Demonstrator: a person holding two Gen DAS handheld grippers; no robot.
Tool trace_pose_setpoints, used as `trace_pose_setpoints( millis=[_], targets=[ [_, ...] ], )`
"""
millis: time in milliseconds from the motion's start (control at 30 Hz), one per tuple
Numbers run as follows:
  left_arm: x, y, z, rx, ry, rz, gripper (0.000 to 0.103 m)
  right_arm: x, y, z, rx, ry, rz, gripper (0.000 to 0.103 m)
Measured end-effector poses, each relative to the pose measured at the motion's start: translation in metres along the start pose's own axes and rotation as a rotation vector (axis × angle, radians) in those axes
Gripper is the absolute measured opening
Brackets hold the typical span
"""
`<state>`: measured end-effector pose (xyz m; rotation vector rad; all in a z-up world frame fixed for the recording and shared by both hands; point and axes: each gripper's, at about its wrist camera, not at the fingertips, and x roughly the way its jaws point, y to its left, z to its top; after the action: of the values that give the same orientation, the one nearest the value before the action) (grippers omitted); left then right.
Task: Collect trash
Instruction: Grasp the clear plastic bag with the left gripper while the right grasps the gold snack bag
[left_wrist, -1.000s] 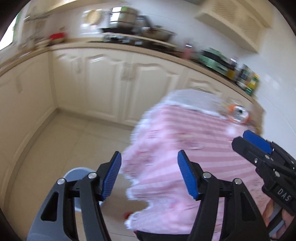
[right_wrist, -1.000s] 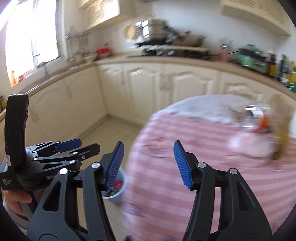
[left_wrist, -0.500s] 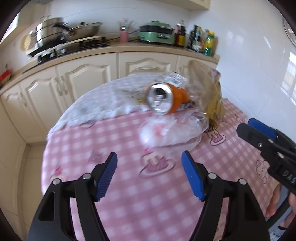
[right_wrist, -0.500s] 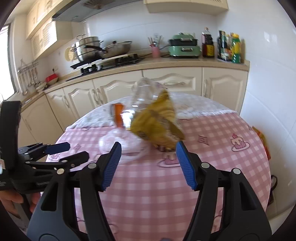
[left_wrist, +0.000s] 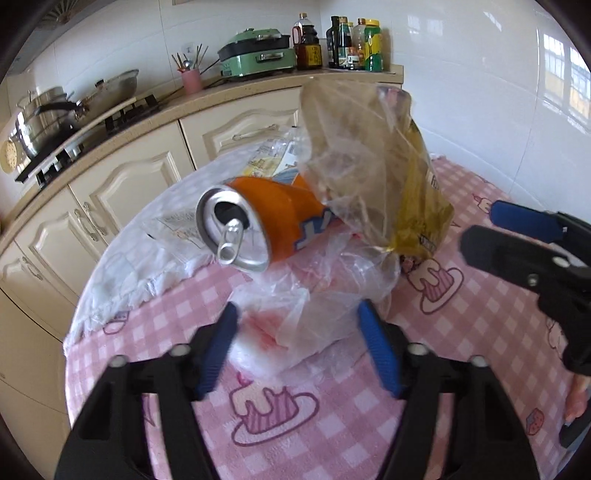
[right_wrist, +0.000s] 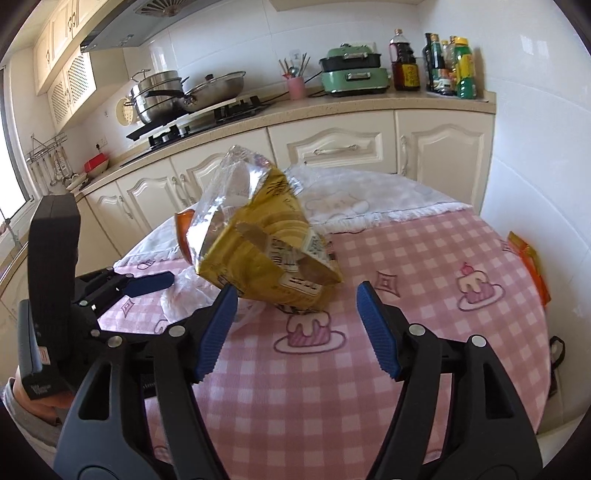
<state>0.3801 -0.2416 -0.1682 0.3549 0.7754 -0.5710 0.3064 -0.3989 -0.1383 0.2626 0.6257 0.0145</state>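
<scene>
Can (left_wrist: 255, 225) lies on its side on my table (left_wrist: 332, 424), opening facing my left gripper (left_wrist: 299, 347); both it and my right gripper (right_wrist: 295, 328) are spread, grasping nothing.

A can (left_wrist: 258, 221) lay on its side on the table (right_wrist: 424, 387), on top of a crumpled clear bag (left_wrist: 314, 306). A snack bag (right_wrist: 266, 254) leaned beside the can, to its right in the left wrist view, and hid the can's far end. Some flat wrappers (left_wrist: 273, 162) lay behind the can, near the table's far edge. The left gripper (left_wrist: 295, 343) sat just in front of the clear bag, one finger on each side of it. The right gripper (right_wrist: 295, 325) sat in front of the snack bag. Cupboards (right_wrist: 325, 147) stood behind the table, with a counter (right_wrist: 424, 103) on top. A stove (right_wrist: 199, 118) with pots (right_wrist: 162, 92) was on the left of the counter, and bottles (right_wrist: 443, 62) stood on the right.
</scene>
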Motion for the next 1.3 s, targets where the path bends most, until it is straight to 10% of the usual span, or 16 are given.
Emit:
trace_pose_setpoints(
  millis=[167, 467, 567, 867, 1033, 1100, 1167, 1300],
  targets=[
    [-0.016, 0.01, -0.01, -0.026, 0.0, -0.033, 0.013, 0.01, 0.014, 0.005, -0.037, 0.018, 0.002, 0.072],
    [-0.034, 0.026, -0.032, -0.092, 0.007, -0.114, 0.006, 0.036, 0.032, 0.013, -0.142, 0.055, -0.087, 0.075],
    [-0.045, 0.028, -0.044, -0.091, 0.005, -0.131, 0.003, 0.04, 0.033, 0.01, -0.146, 0.089, -0.062, 0.027],
    [-0.076, 0.053, -0.08, -0.186, -0.023, -0.117, 0.001, 0.022, 0.04, -0.012, -0.17, 0.099, -0.03, 0.005],
    [-0.102, 0.074, -0.108, -0.268, -0.041, -0.081, 0.001, -0.003, 0.05, -0.015, -0.196, 0.035, -0.061, 0.007],
    [-0.111, 0.083, -0.119, -0.3, -0.049, -0.053, 0.001, -0.006, 0.05, -0.014, -0.188, 0.021, -0.083, 0.021],
    [-0.12, 0.091, -0.129, -0.335, -0.061, -0.021, 0.001, -0.009, 0.051, -0.013, -0.171, -0.011, -0.107, 0.067],
    [-0.133, 0.102, -0.139, -0.391, -0.099, 0.035, 0.001, -0.007, 0.048, -0.007, -0.07, -0.019, -0.097, 0.067]
  ],
)
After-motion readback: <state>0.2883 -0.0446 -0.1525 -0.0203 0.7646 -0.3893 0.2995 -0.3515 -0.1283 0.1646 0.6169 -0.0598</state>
